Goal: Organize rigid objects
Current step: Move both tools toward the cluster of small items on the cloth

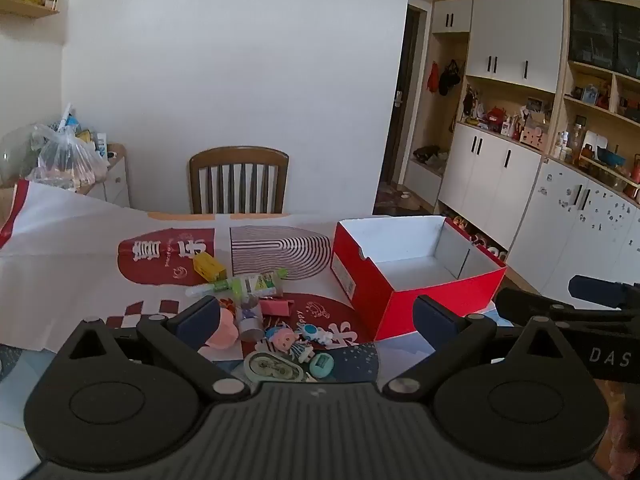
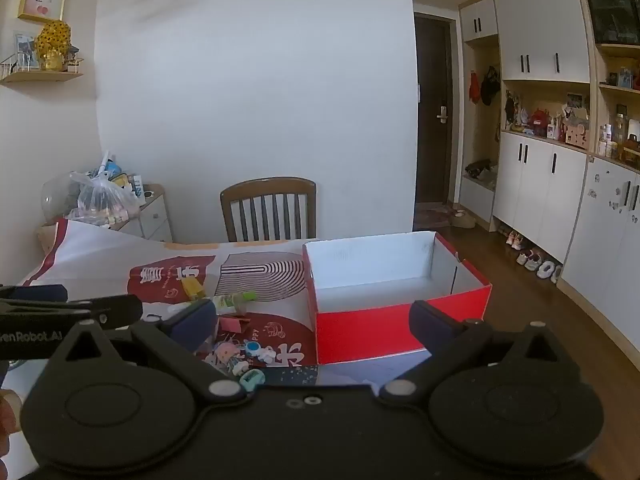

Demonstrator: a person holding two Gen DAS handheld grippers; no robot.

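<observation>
A heap of small objects lies on the printed table cover: a yellow box (image 1: 209, 266), a green-and-white tube (image 1: 256, 283), a pink cup (image 1: 226, 330), a pink folded piece (image 1: 276, 306), cartoon figures (image 1: 286, 340), an oval case (image 1: 274, 368) and a teal piece (image 1: 322, 365). An open red box (image 1: 416, 280) with a white, bare inside stands to their right. My left gripper (image 1: 316, 316) hovers open just in front of the heap, holding nothing. My right gripper (image 2: 314, 320) is open too, facing the red box (image 2: 396, 328) and the heap's figures (image 2: 232, 354).
A wooden chair (image 1: 239, 180) stands behind the table by the white wall. A plastic bag (image 1: 66, 156) sits on a small cabinet at the left. White cupboards (image 2: 536, 176) and cluttered shelves line the right wall, with shoes (image 2: 532, 258) on the floor.
</observation>
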